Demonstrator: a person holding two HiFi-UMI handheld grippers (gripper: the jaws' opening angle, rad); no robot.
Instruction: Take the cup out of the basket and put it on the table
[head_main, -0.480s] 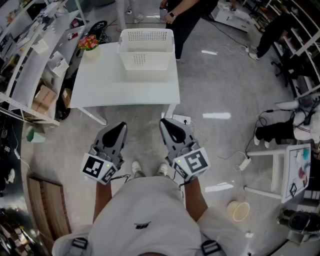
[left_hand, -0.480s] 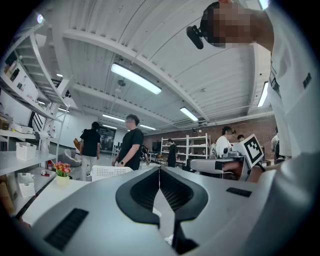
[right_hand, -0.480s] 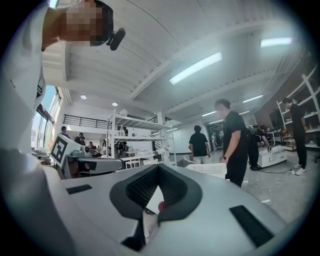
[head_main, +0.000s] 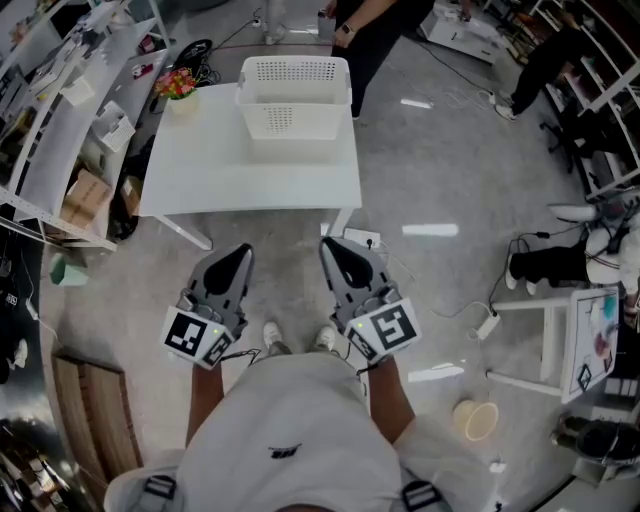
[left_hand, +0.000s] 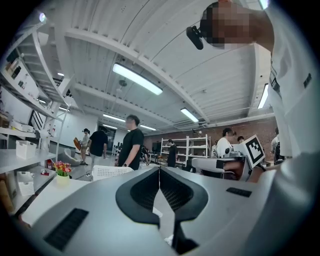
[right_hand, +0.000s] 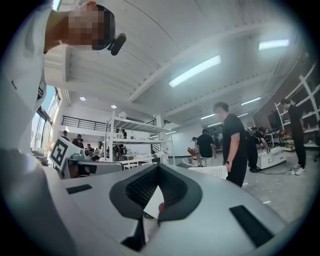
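white perforated plastic makes up the basket (head_main: 293, 98), which stands at the far edge of a white table (head_main: 250, 170), toward its right side. the cup cannot be made out in any view; the basket's near wall hides most of its inside. a small pot of pink and yellow flowers (head_main: 176, 84) sits on the table's far left corner, just beside the basket but apart from it.

the left gripper (head_main: 240, 255) and the right gripper (head_main: 332, 250) are both held close to the person's body, side by side and level, their tips pointing toward the table and well short of its near edge, over the grey floor (head_main: 420, 170). in the left gripper view the left gripper (left_hand: 159, 168) has its jaws clenched, pads meeting along one line with nothing between them. in the right gripper view the right gripper (right_hand: 159, 166) is clenched the same way and holds nothing.

a person in black (head_main: 365, 30) stands just behind the basket, on the far side of the table. both gripper views show the basket low ahead, beyond the jaw tips, with that person beside it.
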